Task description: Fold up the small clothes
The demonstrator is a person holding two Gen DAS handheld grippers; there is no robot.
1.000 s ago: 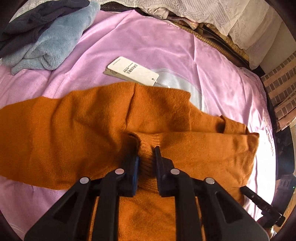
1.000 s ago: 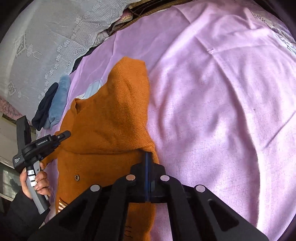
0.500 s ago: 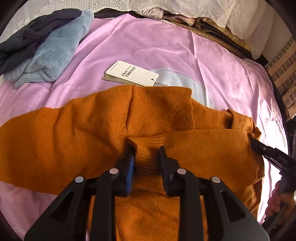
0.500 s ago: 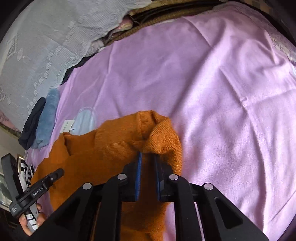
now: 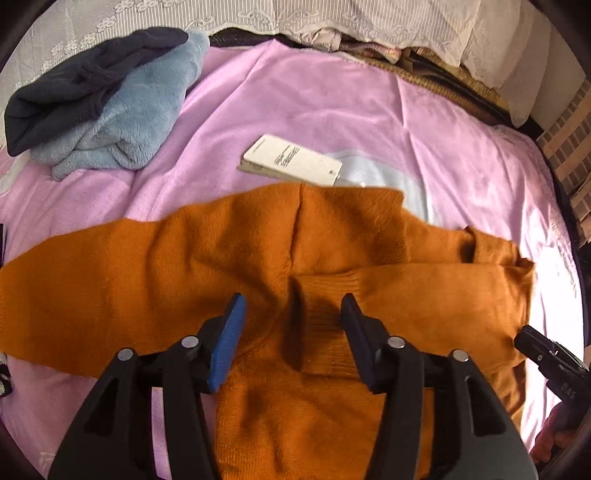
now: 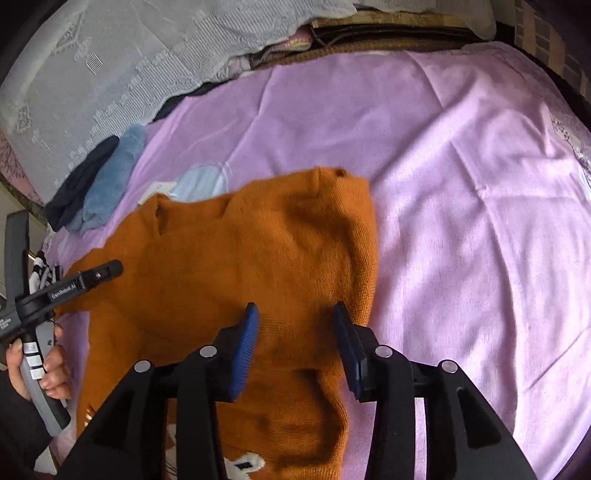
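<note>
An orange knit sweater (image 5: pixel 229 258) lies spread on the pink sheet (image 5: pixel 332 103). One sleeve is folded across its body, and the ribbed cuff (image 5: pixel 325 325) lies between the jaws of my left gripper (image 5: pixel 291 301). Those jaws are opening and the pads stand clear of the cuff. In the right wrist view my right gripper (image 6: pixel 295 310) hovers over the sweater's (image 6: pixel 229 258) folded right edge; its jaws are opening too, with knit beneath them but nothing pinched. The left gripper (image 6: pixel 99 273) shows at the left, held by a hand (image 6: pixel 51 373).
A folded blue fleece piece (image 5: pixel 133 122) with a dark garment (image 5: pixel 74 85) on top sits at the back left. A white paper tag (image 5: pixel 291 160) lies just beyond the sweater. Lace-covered bedding (image 5: pixel 369 18) lines the back, and a brick wall (image 5: pixel 569 140) stands at the right.
Both grippers were shut on the knit and have let go. The right gripper carried the outstretched sleeve side inward, and it now lies folded over the sweater's body.
</note>
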